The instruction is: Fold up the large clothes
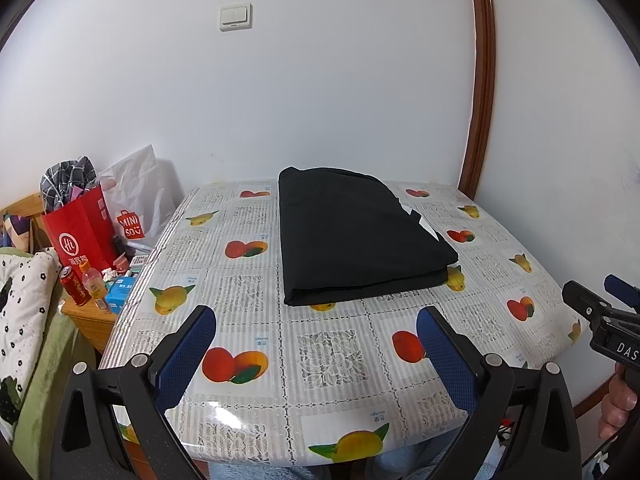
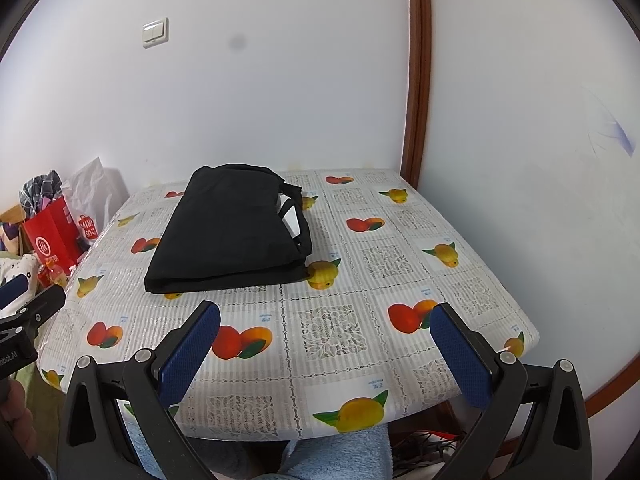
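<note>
Left gripper [image 1: 316, 320] and right gripper [image 2: 326, 316] both spread wide, holding nothing, hovering over the near table edge. Table [image 1: 332, 364] has a fruit-print cover. Black garment [image 1: 360, 240] lies folded mid-table toward the far wall, apart from both grippers; a white bit, possibly a tag, shows at its right edge.

Folded black garment [image 1: 360, 236] on fruit-print table [image 1: 320, 364]

My left gripper [image 1: 316, 330] is black plastic with two blue bumpy pads [image 1: 188, 350] and round silver screws [image 1: 139, 359]. My right gripper [image 2: 326, 326] looks just the same. White letters sit on its black side [image 1: 626, 347]. My legs wear fuzzy light blue pants [image 2: 340, 454].
</note>
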`<state>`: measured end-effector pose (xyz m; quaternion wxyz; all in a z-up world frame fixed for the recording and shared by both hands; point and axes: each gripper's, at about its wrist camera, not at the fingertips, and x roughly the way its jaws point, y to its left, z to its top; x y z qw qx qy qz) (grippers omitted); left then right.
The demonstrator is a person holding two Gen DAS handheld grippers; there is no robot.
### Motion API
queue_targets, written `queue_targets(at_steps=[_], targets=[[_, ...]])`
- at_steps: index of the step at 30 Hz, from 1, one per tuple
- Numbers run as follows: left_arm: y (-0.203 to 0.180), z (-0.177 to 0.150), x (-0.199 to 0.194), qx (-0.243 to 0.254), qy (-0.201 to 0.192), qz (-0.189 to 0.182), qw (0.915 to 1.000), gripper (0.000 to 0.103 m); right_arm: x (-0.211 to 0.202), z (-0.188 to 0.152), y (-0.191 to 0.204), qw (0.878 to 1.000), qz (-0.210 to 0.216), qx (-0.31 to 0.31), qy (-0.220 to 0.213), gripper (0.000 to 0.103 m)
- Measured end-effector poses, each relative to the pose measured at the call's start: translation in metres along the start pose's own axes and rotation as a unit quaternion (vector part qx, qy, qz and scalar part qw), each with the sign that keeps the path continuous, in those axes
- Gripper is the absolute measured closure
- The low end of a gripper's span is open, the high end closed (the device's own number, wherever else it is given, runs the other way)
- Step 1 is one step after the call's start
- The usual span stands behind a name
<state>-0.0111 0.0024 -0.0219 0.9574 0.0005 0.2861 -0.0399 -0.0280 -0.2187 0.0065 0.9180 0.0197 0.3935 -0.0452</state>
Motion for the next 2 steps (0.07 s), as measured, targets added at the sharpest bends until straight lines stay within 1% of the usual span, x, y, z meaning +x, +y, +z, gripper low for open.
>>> queue_targets(at_steps=[2], targets=[[0.0,0.0002,0.0001,0.0,0.0,0.001,1.0,0.002,0.0004,-0.0001,-0.0001,1.0,0.001,-0.001,0.0,0.0]])
